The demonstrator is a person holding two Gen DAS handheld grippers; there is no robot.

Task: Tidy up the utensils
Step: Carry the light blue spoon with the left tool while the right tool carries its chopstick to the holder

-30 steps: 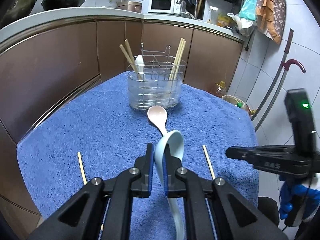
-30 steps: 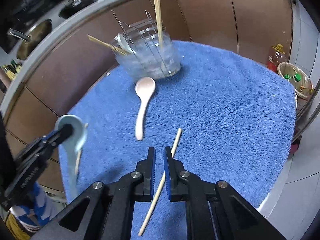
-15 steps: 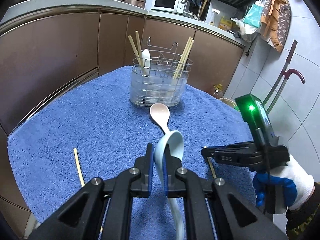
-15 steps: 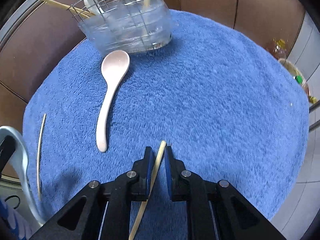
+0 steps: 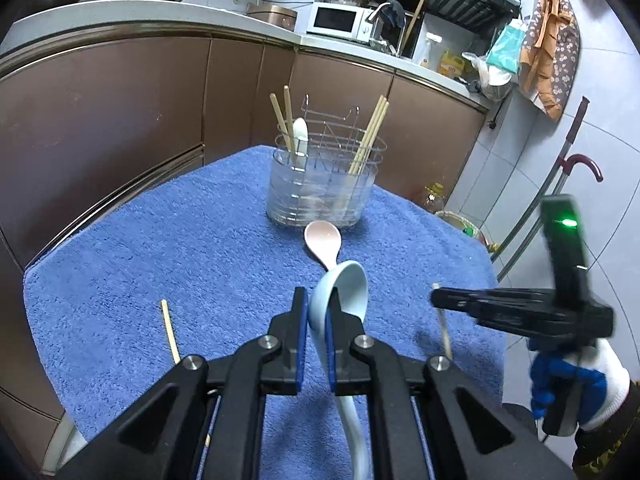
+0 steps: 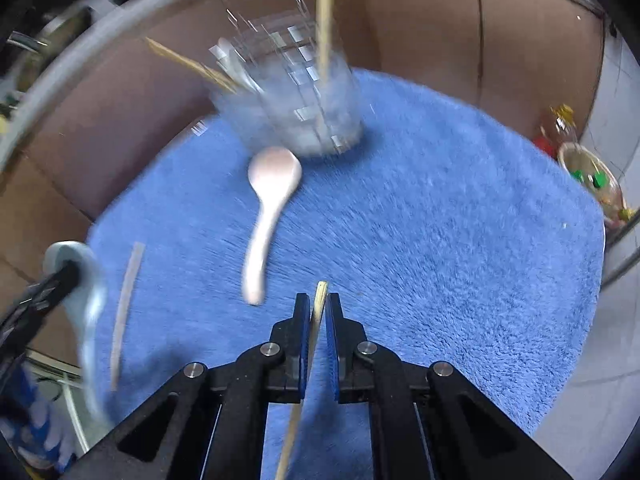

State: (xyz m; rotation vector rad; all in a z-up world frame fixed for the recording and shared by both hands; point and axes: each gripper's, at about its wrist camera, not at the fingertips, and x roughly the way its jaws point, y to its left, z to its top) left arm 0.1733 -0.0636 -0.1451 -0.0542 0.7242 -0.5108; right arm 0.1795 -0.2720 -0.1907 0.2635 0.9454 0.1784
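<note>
Brown kitchen cabinets curve behind a table covered in a blue towel (image 5: 132,248), with the utensil holder (image 5: 320,188) standing at its far middle, chopsticks and a white spoon already upright in it.

At the near left of the towel, a loose chopstick (image 5: 170,331) lies flat, its long axis running near to far, just left of the left gripper (image 5: 316,316). That gripper is clenched on a light blue spoon (image 5: 344,292), bowl pointing up and forward, handle trailing down beneath the jaws. Straight ahead of it, a pink spoon (image 5: 323,238) rests on the towel, bowl almost touching the holder's base, handle pointing back toward the gripper.

To the right, the right gripper (image 6: 318,308) is clamped on a second chopstick (image 6: 316,320), held off the towel near its far end, the rest slanting down behind the jaws.

Both tools look far from the holder, which lies dead ahead of the left one and ahead-left of the right. I judge the left gripper the better lined up to drop its spoon in first.
</note>
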